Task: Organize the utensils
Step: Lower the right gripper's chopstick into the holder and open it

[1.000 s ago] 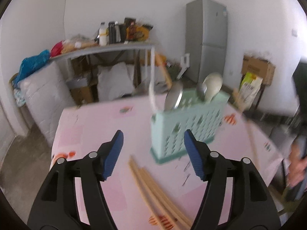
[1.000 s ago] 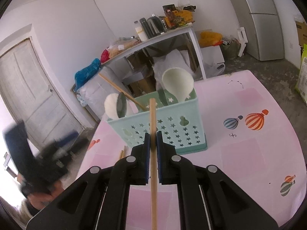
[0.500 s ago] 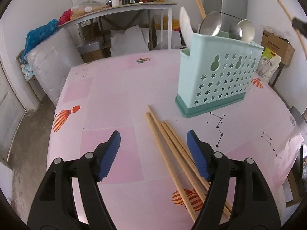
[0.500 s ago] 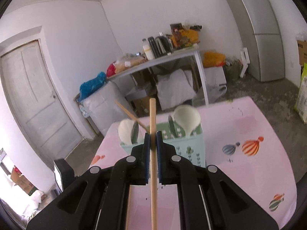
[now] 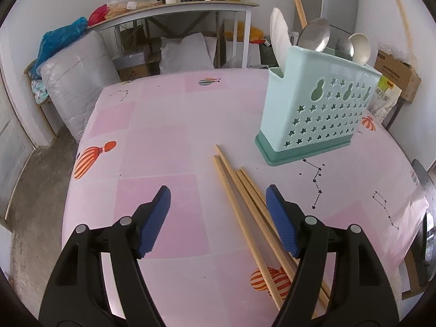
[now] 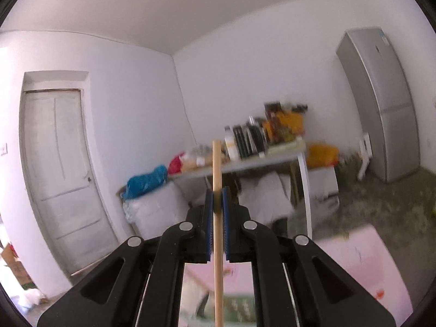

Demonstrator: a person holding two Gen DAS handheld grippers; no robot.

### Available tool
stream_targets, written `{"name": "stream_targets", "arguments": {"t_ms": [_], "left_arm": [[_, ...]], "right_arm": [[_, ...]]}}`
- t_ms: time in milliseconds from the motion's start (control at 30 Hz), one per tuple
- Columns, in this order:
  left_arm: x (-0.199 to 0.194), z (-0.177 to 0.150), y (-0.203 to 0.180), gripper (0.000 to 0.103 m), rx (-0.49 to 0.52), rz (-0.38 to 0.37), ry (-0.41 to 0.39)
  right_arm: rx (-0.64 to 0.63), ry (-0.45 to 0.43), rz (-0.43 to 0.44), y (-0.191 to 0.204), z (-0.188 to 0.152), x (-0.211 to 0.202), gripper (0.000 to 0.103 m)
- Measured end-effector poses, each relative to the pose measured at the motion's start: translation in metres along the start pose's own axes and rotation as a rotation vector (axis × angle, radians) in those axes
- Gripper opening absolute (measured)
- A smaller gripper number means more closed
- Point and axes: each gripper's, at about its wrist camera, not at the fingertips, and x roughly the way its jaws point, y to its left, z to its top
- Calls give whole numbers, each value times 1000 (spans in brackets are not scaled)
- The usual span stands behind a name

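A mint-green utensil holder with star cut-outs stands on the pink table. It holds a white spoon, metal spoons and a chopstick. Several wooden chopsticks lie on the table in front of it. My left gripper is open just above them, its right finger beside them. My right gripper is shut on one wooden chopstick and holds it upright, high above the holder, whose blurred top shows below.
A shelf table with bottles and bags stands behind, with cushions and boxes under it. A grey fridge is at the right and a white door at the left. The table edge drops off to the left.
My right gripper has risen and tilted up with the chopstick, so the holder dropped to the bottom of its view. My left gripper has lowered and settled over the chopsticks on the table.
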Motion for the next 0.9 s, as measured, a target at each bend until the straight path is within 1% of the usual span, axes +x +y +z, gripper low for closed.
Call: {"name": "stream_targets", "arguments": {"t_ms": [67, 133, 233, 300, 367, 500, 600, 667, 700, 733, 767, 900], "left_arm": [[1, 0, 2, 69, -8, 1, 3], [1, -1, 5, 69, -13, 3, 5], [1, -1, 7, 69, -16, 6, 12], [1, -2, 9, 69, -15, 10, 12], [1, -2, 10, 69, -16, 12, 10], [1, -2, 13, 69, -26, 13, 11], [1, -3, 14, 69, -25, 15, 13], [2, -3, 14, 69, -20, 17, 17], [2, -3, 15, 69, -19, 18, 18], [2, -3, 15, 69, -19, 18, 20], [2, -3, 16, 69, -18, 18, 22], [1, -4, 16, 69, -21, 20, 19]], "right_arm": [[-16, -22, 12, 3, 2, 18, 7], [-41, -31, 6, 5, 1, 34, 7], [-83, -42, -26, 11, -7, 56, 7], [-90, -19, -39, 10, -14, 71, 7], [-107, 14, -76, 7, -28, 84, 7], [-131, 75, -128, -1, -51, 88, 7], [-129, 86, -155, -10, -61, 73, 7], [-105, 101, -165, -18, -65, 63, 9], [-93, 116, -169, -22, -66, 59, 13], [-80, 135, -184, -27, -66, 54, 29], [-69, 142, -193, -30, -66, 47, 43], [-25, 104, -194, -36, -60, 12, 52]]}}
